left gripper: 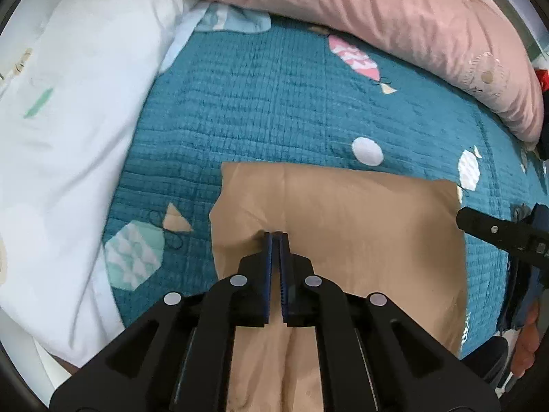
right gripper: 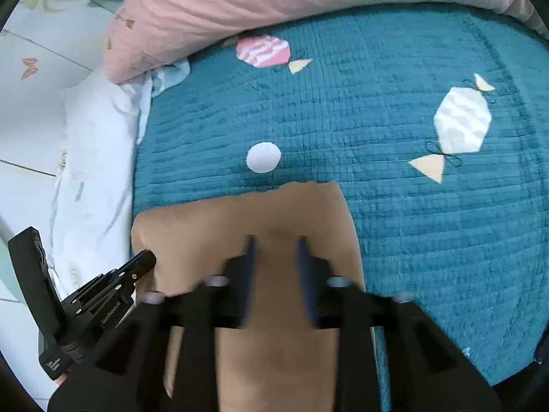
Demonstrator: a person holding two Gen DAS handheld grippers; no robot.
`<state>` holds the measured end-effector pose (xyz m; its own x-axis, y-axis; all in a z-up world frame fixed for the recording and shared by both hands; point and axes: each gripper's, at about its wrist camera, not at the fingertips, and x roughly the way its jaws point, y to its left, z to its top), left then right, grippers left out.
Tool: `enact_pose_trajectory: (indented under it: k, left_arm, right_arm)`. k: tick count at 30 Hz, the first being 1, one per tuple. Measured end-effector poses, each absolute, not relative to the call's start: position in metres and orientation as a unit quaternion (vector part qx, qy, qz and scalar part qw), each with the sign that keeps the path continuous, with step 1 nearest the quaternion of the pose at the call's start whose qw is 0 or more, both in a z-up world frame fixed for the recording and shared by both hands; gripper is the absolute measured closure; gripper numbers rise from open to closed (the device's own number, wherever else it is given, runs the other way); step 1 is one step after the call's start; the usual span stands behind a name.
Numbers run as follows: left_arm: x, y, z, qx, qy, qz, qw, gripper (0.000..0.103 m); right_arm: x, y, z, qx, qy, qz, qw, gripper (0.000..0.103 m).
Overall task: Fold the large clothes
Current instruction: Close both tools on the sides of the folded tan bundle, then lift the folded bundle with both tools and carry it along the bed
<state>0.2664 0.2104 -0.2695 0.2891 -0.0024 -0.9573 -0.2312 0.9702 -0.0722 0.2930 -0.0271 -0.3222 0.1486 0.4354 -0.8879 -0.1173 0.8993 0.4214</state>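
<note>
A tan garment (left gripper: pixel 360 226) lies flat on the teal quilt (left gripper: pixel 274 110), folded into a rough rectangle. My left gripper (left gripper: pixel 276 237) is shut over its left part, pinching a small ridge of the cloth. In the right wrist view the same tan garment (right gripper: pixel 274 213) lies under my right gripper (right gripper: pixel 274 243), whose fingers stand apart above the cloth and are blurred by motion. The left gripper (right gripper: pixel 145 257) shows at that view's lower left, on the garment's left edge. The right gripper's body (left gripper: pixel 497 230) shows at the left wrist view's right edge.
A pink duvet (left gripper: pixel 394 17) is bunched along the far side of the bed. A white pillow (left gripper: pixel 61 137) lies at the left. The quilt has candy-shaped patches (right gripper: pixel 461 120). A tiled floor (right gripper: pixel 31 103) shows beyond the pillow.
</note>
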Motion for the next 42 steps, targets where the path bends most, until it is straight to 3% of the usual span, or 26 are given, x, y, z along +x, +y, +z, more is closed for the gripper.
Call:
enact_pose_trajectory:
  k: [3, 5, 8, 16, 29, 34, 36, 38, 40, 42]
  left_arm:
    - [0.256, 0.21, -0.26, -0.095, 0.582, 0.071, 0.804, 0.074]
    - [0.247, 0.212, -0.255, -0.086, 0.578, 0.076, 0.808, 0.05]
    - [0.23, 0.224, -0.26, -0.099, 0.582, 0.051, 0.806, 0.041]
    - [0.191, 0.274, -0.307, -0.24, 0.61, -0.015, 0.755, 0.039]
    - [0.173, 0.285, -0.348, -0.366, 0.61, -0.114, 0.693, 0.039]
    - [0.168, 0.289, -0.362, -0.41, 0.605, -0.149, 0.667, 0.039]
    - [0.168, 0.292, -0.369, -0.43, 0.599, -0.159, 0.656, 0.03]
    - [0.173, 0.291, -0.382, -0.463, 0.588, -0.172, 0.641, 0.013]
    - [0.175, 0.287, -0.384, -0.465, 0.585, -0.163, 0.645, 0.013]
    - [0.177, 0.276, -0.375, -0.427, 0.591, -0.151, 0.668, 0.022]
  right_arm:
    - [0.277, -0.038, -0.306, 0.117, 0.603, 0.188, 0.766, 0.029]
    - [0.269, -0.045, -0.301, 0.111, 0.596, 0.193, 0.772, 0.018]
    - [0.257, -0.062, -0.31, 0.11, 0.598, 0.21, 0.766, 0.014]
    - [0.23, -0.083, -0.383, 0.169, 0.674, 0.227, 0.682, 0.014]
    - [0.211, -0.093, -0.418, 0.328, 0.676, 0.257, 0.608, 0.007]
    - [0.21, -0.077, -0.415, 0.295, 0.677, 0.275, 0.615, 0.006]
    - [0.214, -0.074, -0.419, 0.298, 0.677, 0.275, 0.614, 0.006]
    - [0.216, -0.071, -0.424, 0.303, 0.673, 0.274, 0.617, 0.006]
    - [0.217, -0.069, -0.424, 0.309, 0.67, 0.268, 0.62, 0.007]
    - [0.215, -0.066, -0.415, 0.302, 0.664, 0.271, 0.628, 0.014]
